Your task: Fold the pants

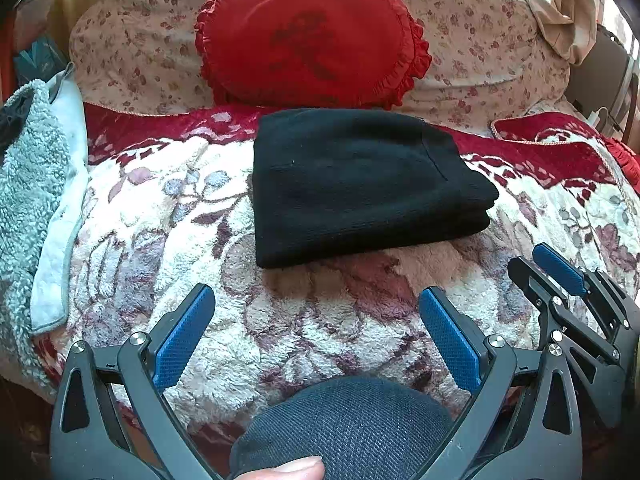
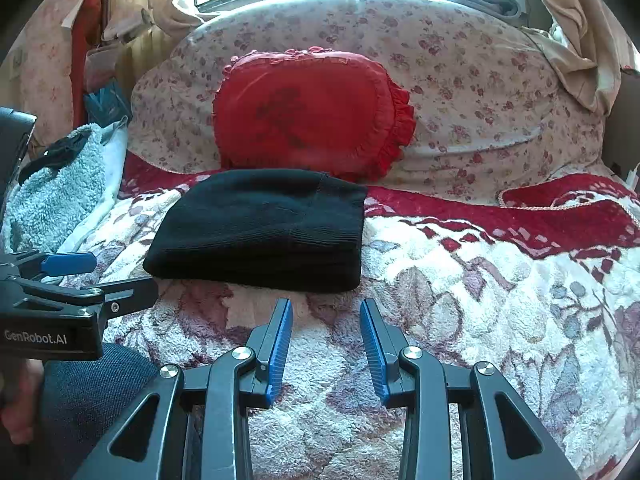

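Lying folded into a thick black rectangle, the pants (image 1: 360, 188) sit mid-frame in the left wrist view on a plush floral blanket (image 1: 312, 320), just below a red frilled cushion (image 1: 312, 40) that leans on a floral-print pillow (image 1: 480, 40). Left gripper (image 1: 316, 336) is at frame bottom w/ blue pads spread wide, nothing btwn them; pants lie above & ahead of it, apart, no contact. Right gripper (image 2: 326, 344) at bottom centre of its own view, jaws partly apart, empty, over bare blanket (image 2: 480, 320); pants (image 2: 264, 228) sit ahead, up & slightly left of its tips, near but not touching. Light blue fleece (image 1: 28, 184) bunched at left edge. Denim-clad knee (image 1: 348, 428) pokes up btwn left gripper's arms.
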`<action>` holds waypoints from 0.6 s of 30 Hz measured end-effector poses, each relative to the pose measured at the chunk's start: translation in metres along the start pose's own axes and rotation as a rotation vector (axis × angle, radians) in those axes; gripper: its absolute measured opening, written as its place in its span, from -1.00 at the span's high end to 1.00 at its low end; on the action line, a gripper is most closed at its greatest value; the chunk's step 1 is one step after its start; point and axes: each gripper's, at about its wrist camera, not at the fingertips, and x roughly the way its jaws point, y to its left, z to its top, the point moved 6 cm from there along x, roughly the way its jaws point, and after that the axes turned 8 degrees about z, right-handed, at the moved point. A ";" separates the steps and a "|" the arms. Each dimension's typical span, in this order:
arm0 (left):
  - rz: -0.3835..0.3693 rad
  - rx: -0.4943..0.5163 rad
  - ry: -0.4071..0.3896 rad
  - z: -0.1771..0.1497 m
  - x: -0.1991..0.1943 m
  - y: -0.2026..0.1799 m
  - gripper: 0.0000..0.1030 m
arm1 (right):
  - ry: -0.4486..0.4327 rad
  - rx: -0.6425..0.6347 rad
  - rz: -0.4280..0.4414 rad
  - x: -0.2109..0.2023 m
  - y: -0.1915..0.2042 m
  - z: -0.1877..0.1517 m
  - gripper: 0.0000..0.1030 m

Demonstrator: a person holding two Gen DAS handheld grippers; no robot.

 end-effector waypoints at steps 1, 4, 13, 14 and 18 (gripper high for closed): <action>-0.001 0.000 0.000 0.000 0.000 0.000 -0.99 | 0.001 0.000 0.000 0.000 0.000 0.000 0.36; -0.001 -0.001 0.002 0.000 0.000 0.000 -0.99 | 0.002 0.000 -0.002 -0.001 0.000 0.001 0.36; -0.003 -0.003 0.005 -0.001 0.001 0.000 -0.99 | 0.003 0.000 0.000 0.000 0.000 0.000 0.36; -0.004 -0.003 0.005 -0.001 0.001 0.000 -0.99 | 0.003 0.000 -0.001 0.000 0.000 0.000 0.36; -0.003 -0.002 0.004 -0.001 0.001 0.000 -0.99 | 0.003 0.000 -0.001 0.000 0.000 0.000 0.36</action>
